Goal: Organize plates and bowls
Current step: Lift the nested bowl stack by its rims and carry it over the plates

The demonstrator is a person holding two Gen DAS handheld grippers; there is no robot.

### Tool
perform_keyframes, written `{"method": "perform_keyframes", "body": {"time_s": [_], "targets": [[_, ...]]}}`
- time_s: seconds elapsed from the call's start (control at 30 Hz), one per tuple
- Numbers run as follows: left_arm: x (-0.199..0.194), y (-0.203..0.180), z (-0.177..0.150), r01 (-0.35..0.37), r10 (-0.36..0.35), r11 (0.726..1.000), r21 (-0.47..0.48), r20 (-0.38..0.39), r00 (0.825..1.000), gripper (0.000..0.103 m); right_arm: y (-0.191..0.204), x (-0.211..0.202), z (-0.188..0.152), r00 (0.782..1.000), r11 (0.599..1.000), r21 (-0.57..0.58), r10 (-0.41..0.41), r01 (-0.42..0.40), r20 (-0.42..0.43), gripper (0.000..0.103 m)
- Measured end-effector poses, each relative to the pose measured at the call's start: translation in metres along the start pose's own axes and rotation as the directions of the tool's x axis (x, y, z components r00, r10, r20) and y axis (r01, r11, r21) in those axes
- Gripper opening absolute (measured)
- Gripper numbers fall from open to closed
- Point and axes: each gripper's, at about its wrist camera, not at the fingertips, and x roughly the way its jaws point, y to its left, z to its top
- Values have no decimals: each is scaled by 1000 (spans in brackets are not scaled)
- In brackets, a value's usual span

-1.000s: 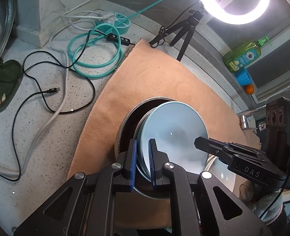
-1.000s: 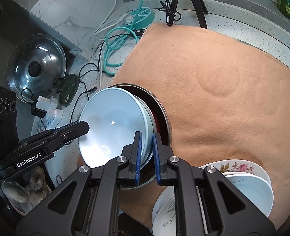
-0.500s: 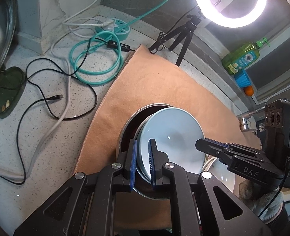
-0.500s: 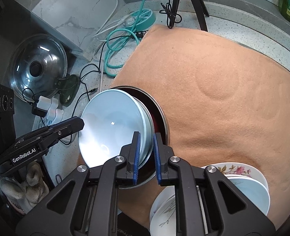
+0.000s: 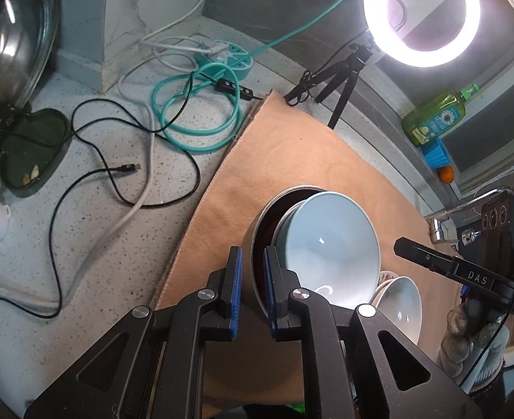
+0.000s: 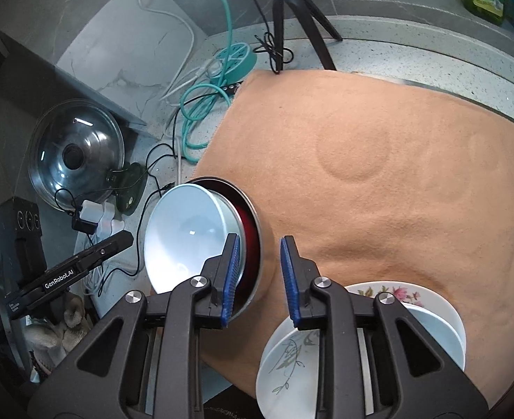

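A steel bowl [image 5: 260, 223] with a dark red inside stands tilted on the orange mat [image 5: 291, 160]. A light blue bowl [image 5: 330, 244] is nested in it. My left gripper [image 5: 252, 249] is shut on the steel bowl's near rim. In the right wrist view the steel bowl [image 6: 257, 223] and the blue bowl [image 6: 183, 234] lie just ahead of my right gripper [image 6: 260, 239]. Its jaws are opening and its pads press on nothing. From the left wrist view the right gripper [image 5: 401, 244] stands apart from the bowls. A stack of plates [image 6: 431, 331] sits at the lower right.
Loose black, white and teal cables [image 5: 145, 160] and a teal power strip [image 5: 229, 59] lie on the speckled counter left of the mat. A glass pot lid [image 6: 75, 153] leans at the far left. A ring light on a tripod [image 5: 421, 17], a green soap bottle [image 5: 434, 118] and a tap [image 5: 441, 223] stand behind.
My right gripper's jaws spread off the bowls' rim and it drew back to the right. The left gripper kept its grip, and the bowls tipped up more steeply.
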Motion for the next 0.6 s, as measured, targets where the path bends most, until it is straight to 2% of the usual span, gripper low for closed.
{"method": "perform_keyframes", "body": {"time_s": [0.6], "targets": [[22,6,-4,38,-40,999,-37,-63,997,11,-11,30,-8,998,999,39,23,-20,-65,24]]}}
